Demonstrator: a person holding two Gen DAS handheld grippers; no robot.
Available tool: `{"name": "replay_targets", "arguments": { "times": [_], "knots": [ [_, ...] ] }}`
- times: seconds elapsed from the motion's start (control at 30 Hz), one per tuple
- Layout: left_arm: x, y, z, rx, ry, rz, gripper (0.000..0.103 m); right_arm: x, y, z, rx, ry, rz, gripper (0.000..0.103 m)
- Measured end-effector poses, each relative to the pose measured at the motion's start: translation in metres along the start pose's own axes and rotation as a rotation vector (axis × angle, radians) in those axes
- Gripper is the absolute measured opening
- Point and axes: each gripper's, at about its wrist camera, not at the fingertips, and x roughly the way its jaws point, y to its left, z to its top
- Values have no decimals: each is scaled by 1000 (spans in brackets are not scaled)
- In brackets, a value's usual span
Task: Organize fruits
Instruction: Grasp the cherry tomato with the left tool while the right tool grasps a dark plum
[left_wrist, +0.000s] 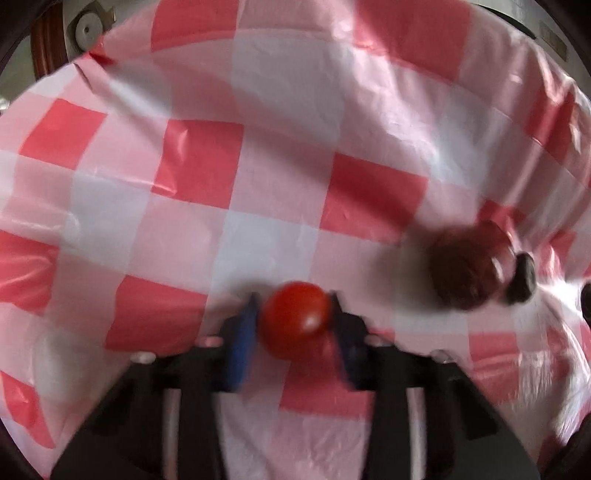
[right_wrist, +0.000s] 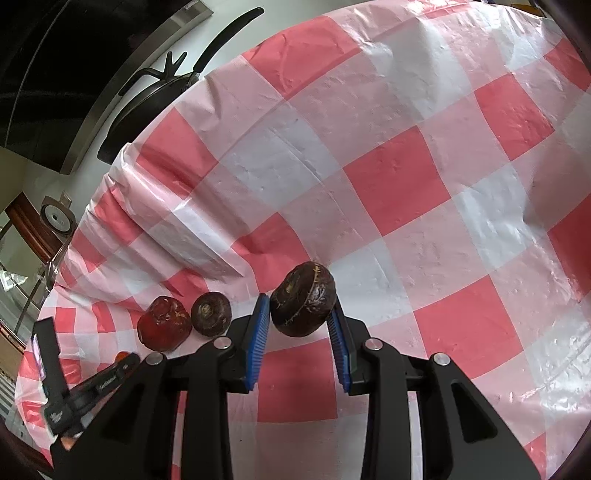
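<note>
Left wrist view was motion-blurred. Left gripper (left_wrist: 295, 317) pinched a small red tomato (left_wrist: 294, 318) between its blue pads (left_wrist: 242, 343), tomato just above the checked tablecloth (left_wrist: 199, 177). To its right sat a dark brown fruit (left_wrist: 465, 267), with something black touching its right side; blur hid what it was. Cloth ahead and to the left was bare check, far edge curving across the top with a round metal fitting (left_wrist: 87, 30) beyond it.

Right wrist view was sharp. Right gripper (right_wrist: 300, 325) clamped a dark round fruit (right_wrist: 303, 300) at the pad tips, fruit tilted and off the cloth. Left of it, on the cloth: a smaller dark fruit (right_wrist: 211, 313) and just beside that a reddish wrinkled fruit (right_wrist: 164, 328), the two nearly touching. Further left, the other gripper's black body (right_wrist: 74, 387) showed near the cloth edge. Wide bare tablecloth ahead and to the right, plastic, creased, with a raised fold (right_wrist: 192, 236) near the left edge. Past that edge: a dark pan with a long handle (right_wrist: 177, 77) on a pale counter.
</note>
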Motion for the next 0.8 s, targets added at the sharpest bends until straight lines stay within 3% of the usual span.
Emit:
{"name": "replay_targets", "arguments": {
  "times": [0.07, 0.13, 0.27, 0.43, 0.6, 0.8],
  "knots": [
    [-20, 9, -11, -62, -8, -88, 34, 0, 0, 0, 0, 1, 1, 33],
    [-41, 12, -23, -79, -42, -78, 34, 0, 0, 0, 0, -1, 4, 33],
    [-89, 10, -64, -119, -146, -146, 35, 0, 0, 0, 1, -3, 5, 32],
    [-107, -1, -99, -138, -197, -196, 35, 0, 0, -1, 6, -10, 8, 32],
    [-120, 0, -99, -120, -289, -154, 35, -1, -1, -1, 8, -14, 9, 32],
    [-112, 15, -96, -168, -282, -167, 35, -1, -1, -1, 15, -19, 9, 32]
  ]
}}
